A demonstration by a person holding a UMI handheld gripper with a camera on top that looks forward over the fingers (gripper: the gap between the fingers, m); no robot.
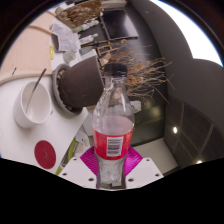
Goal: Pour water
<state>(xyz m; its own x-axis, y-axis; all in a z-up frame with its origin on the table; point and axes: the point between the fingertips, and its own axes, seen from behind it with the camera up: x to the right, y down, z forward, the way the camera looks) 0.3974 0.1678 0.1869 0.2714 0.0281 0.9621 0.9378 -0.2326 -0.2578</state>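
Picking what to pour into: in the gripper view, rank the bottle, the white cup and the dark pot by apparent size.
1. Bottle, between the gripper fingers; nearness to the camera inflates it.
2. Dark pot holding dried twigs, beyond the bottle.
3. White cup, beside the pot.
Pot and cup look close in size; that order is unsure.

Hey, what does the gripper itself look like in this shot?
The gripper shows two pale, whitish fingers, blocky in shape, at the bottom of the view. Each bears a magenta pad on its inner face. No cables, markings or sleeve are visible.
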